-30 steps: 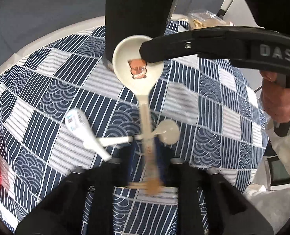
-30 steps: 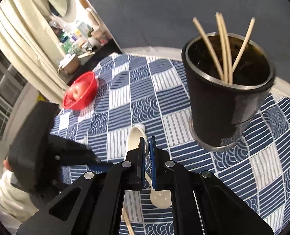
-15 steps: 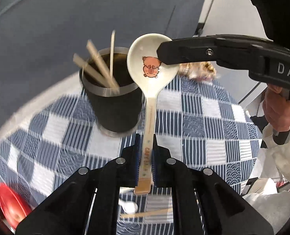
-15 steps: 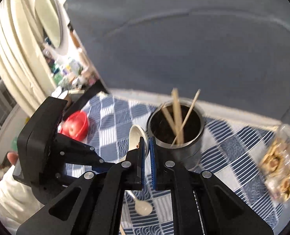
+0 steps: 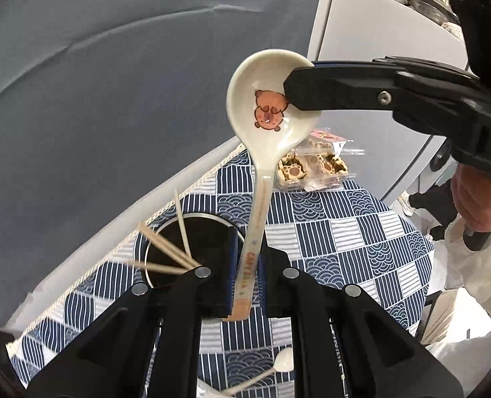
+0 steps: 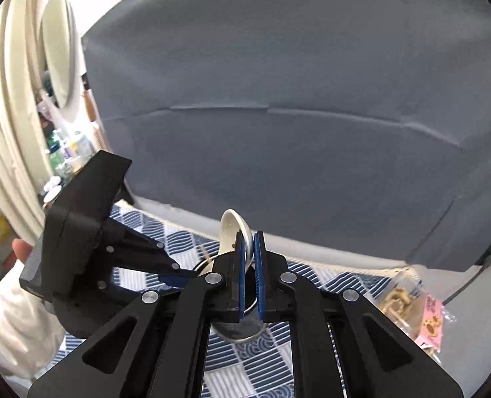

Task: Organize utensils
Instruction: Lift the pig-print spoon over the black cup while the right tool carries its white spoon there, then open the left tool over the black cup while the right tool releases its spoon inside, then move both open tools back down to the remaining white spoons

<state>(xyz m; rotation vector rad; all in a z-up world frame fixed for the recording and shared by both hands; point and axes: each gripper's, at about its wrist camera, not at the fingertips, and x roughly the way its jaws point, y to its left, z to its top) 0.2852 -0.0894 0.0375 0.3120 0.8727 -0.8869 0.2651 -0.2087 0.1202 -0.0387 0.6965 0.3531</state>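
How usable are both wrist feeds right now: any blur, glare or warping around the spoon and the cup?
Left wrist view: the cream ceramic spoon with the bear print is sharp, the wooden chopsticks in the black cylindrical cup are motion-smeared, and the table edge bows from the fisheye. Right wrist view: the spoon bowl is crisp, the snack packet is soft, the curtains glare bright.

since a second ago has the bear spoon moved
Yes. The bear spoon has gone up: it lay on the checked tablecloth before, and is now held above the black utensil cup by both the left gripper and right gripper.
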